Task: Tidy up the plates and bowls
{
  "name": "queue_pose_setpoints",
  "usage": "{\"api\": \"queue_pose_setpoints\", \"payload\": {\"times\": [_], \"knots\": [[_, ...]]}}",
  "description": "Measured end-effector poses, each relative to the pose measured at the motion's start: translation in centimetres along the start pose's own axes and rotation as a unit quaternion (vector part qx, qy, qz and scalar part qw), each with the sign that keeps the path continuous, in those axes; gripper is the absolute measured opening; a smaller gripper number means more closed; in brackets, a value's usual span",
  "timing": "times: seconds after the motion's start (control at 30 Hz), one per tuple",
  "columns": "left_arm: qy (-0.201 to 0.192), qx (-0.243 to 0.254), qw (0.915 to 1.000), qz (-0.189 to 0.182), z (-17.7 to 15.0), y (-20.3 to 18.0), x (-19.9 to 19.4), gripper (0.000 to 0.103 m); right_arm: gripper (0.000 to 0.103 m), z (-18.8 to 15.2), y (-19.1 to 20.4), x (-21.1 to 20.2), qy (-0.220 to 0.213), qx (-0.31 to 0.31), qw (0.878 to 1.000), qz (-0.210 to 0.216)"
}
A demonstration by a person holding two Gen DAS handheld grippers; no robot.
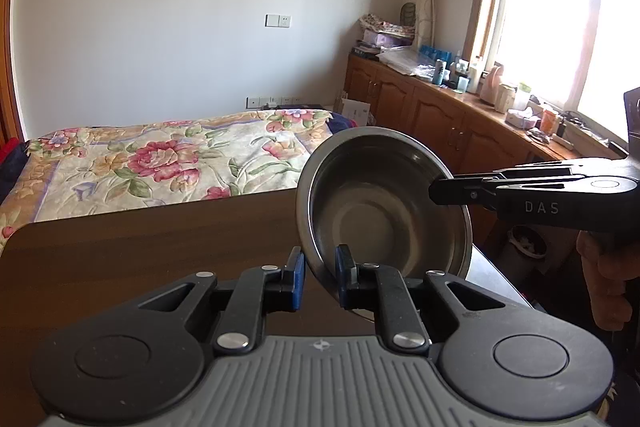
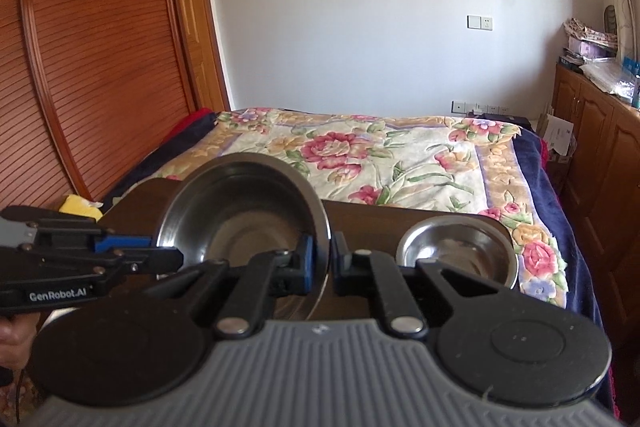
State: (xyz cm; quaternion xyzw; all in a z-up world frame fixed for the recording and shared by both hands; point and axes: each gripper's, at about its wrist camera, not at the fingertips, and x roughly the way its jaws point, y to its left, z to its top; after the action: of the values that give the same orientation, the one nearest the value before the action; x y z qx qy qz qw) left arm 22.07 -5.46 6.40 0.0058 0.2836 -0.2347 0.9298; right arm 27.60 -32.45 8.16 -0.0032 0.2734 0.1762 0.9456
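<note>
A: Where is this happening?

B: A dark wooden table (image 1: 140, 247) is standing before a bed with a floral quilt (image 2: 360, 155); wooden cabinets (image 1: 440, 111) are running under a bright window (image 1: 560, 19).

A: And the bowl?

B: A steel bowl (image 1: 384, 203) is hanging tilted above the table's right edge. The left gripper (image 1: 320, 273) is pinching its near rim; the right gripper (image 2: 323, 261) is clamping the opposite rim. A second bowl (image 2: 456, 247) is sitting on the table's right corner.

A: Room to move?

B: The tabletop's left side is lying bare. The held bowl is hiding the surface beneath it, and the window glare is washing out the sill.
</note>
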Motion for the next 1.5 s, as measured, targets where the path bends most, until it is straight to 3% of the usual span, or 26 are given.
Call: {"api": "queue_pose_setpoints", "payload": {"times": [0.43,0.83,1.5], "knots": [[0.003,0.004,0.9999,-0.015,-3.7,-0.8,-3.5,0.017,0.011,-2.9,2.0,-2.6,0.007,-0.013,1.000,0.006],[0.027,-0.005,0.9990,-0.035,-7.3,-1.2,-3.8,0.017,0.011,-6.3,2.4,-2.8,0.033,-0.005,0.999,0.017],[0.053,0.007,0.9981,-0.032,-10.4,-0.7,-3.6,0.017,0.011,-9.3,2.8,-2.5,0.053,-0.006,0.998,0.042]]}}
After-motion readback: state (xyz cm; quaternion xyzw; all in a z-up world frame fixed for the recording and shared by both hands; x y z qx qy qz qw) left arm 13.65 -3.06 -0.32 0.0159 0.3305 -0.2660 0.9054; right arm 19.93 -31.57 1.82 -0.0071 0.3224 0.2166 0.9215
